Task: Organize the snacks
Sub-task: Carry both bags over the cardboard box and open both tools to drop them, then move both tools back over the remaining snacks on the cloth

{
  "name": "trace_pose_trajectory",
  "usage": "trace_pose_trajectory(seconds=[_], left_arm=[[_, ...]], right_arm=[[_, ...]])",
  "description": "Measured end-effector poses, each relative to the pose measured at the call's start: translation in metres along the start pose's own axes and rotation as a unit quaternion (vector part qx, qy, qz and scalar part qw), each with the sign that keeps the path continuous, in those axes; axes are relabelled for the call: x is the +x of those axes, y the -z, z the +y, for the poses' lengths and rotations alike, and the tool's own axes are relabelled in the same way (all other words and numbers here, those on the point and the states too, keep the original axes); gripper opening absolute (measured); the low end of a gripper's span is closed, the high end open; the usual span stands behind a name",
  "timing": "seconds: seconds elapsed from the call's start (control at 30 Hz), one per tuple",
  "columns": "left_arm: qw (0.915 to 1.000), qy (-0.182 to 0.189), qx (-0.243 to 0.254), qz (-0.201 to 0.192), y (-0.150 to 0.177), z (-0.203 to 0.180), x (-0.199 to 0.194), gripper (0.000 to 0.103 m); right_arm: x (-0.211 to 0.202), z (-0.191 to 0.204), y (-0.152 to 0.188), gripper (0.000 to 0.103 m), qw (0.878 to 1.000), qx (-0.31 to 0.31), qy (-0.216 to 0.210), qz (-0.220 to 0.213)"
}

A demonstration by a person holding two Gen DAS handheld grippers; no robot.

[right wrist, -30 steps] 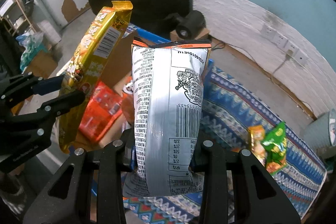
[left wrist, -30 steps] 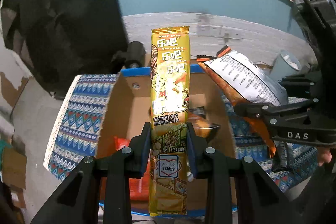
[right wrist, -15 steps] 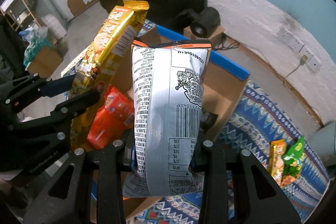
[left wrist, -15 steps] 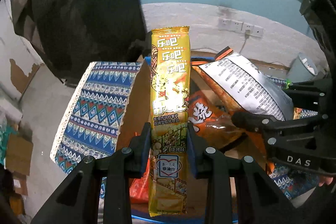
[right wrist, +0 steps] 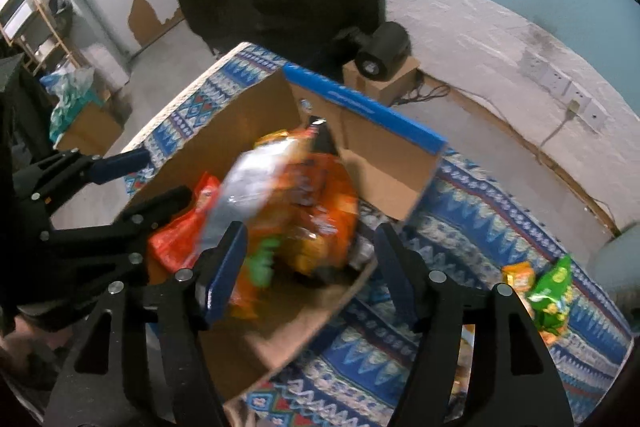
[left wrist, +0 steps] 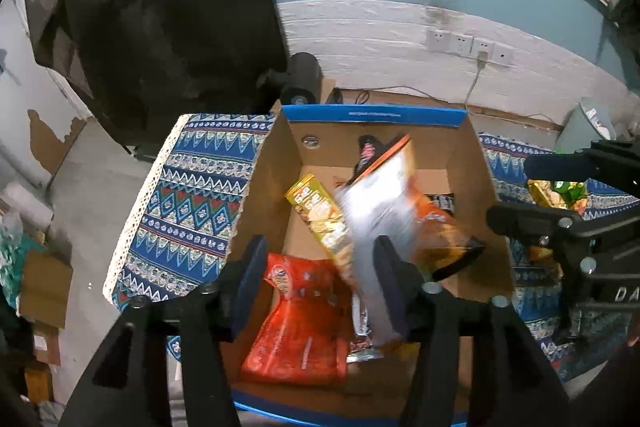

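Left tongs (left wrist: 318, 281) stand wide apart with nothing between the pads — they hang over the near end of the box (left wrist: 372, 117). Right tongs (right wrist: 312, 263) are likewise spread wide and grip nothing, poised above the box's near right corner.

The box is open-topped brown cardboard with a blue rim, and it sits on a worktop (left wrist: 188, 203) covered by a blue patterned cloth. In the left wrist view an orange-red pack (left wrist: 298, 323) lies flat at the near end of the box floor. Just beyond it a gold pack (left wrist: 320, 217) lies slanted, its far end pointing toward the box's far left corner. Over the gold pack's right side is a silver-and-orange bag (left wrist: 384, 203), blurred; whether it rests on the pile or is in the air cannot be told. More orange bags lie under and right of it, against the right wall. A small dark pack (left wrist: 366, 149) leans near the far wall.

In the right wrist view the same blurred silver bag (right wrist: 248, 187) shows above a heap of orange bags (right wrist: 320, 211), with something green among them.

On the cloth, right of the box and well apart from it, lie a green pack (right wrist: 554, 287) and a small orange one (right wrist: 518, 275), side by side.

Beyond the worktop's far edge stands a black cylinder (right wrist: 384, 53) on a small carton — behind it a white brick wall with sockets.
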State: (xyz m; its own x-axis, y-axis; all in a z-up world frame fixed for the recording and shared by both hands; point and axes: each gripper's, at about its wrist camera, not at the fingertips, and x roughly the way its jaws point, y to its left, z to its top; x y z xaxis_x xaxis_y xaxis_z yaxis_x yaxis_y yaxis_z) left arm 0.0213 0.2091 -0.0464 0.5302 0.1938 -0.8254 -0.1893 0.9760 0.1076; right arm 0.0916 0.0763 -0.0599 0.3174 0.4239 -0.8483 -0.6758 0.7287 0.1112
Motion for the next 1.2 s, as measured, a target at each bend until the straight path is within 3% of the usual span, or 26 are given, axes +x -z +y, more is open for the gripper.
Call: trace_pose_trajectory(seconds=[0.27,0.6,1.2], left_arm=[[0.9989,0.041,0.018,-0.016,-0.004,-0.031,-0.018,0.068],[0.9936,0.107,0.033,0.014,-0.003,-0.082,-0.015,0.07],[0.9849,0.142,0.07,0.07,0.002,-0.171,0.004,0.074]], right_arm=[[-0.016,-0.031,0.022,0.07,0.999,0.015,0.031,0.004],[-0.043,-0.073,0.055,0.07,0.997,0.041,0.058,0.003],[-0.083,-0.151,0.116,0.07,0.991,0.105,0.088,0.0]])
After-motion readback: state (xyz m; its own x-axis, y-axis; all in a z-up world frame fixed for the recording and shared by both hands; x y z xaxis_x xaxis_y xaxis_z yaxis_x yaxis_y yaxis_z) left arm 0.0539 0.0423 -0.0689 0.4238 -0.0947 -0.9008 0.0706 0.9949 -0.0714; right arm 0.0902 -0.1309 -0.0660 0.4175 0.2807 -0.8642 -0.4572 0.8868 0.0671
